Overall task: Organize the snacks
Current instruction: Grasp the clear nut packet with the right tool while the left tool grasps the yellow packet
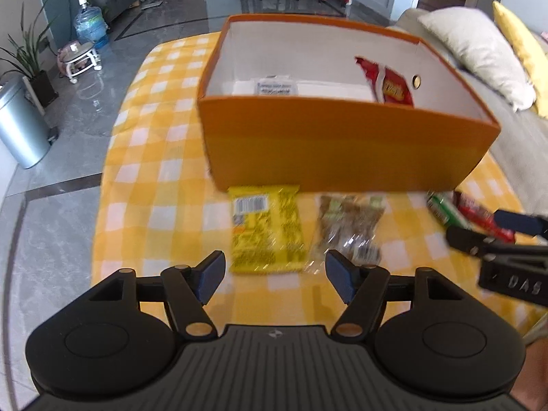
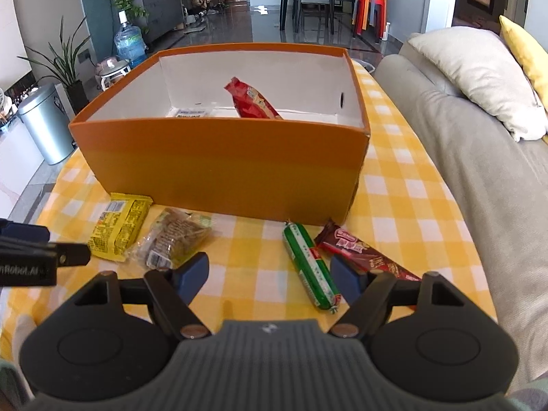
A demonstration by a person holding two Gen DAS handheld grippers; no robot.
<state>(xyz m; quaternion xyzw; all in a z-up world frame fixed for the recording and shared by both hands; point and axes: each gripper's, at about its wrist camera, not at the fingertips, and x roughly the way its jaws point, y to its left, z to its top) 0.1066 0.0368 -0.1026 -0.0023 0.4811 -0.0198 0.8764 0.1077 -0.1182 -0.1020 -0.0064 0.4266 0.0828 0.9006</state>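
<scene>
Left hand-held gripper [image 1: 275, 275]: jaws spread wide, nothing between the pads, no contact with any item. It hangs above the near end of the yellow snack packet [image 1: 265, 228], which lies flat on the desk [image 1: 137, 185] with its long axis running away from the camera toward the box. Just beside it, on the right, lies a clear packet of brown snacks [image 1: 347, 227], same orientation.

Right hand-held gripper [image 2: 270, 275]: jaws likewise wide apart, empty, pads clear of everything. The green sausage stick [image 2: 310, 267] lies flat on the checked cloth, its near end beside the right finger, its long axis running near to far and leaning left at the far end. A brown wafer bar [image 2: 363, 257] lies just right of it, angled diagonally.

Beyond the row stands the open orange box [image 2: 219, 167], holding a red packet [image 2: 251, 99] propped at a slant and a white labelled packet [image 2: 193, 113] on its floor.
</scene>
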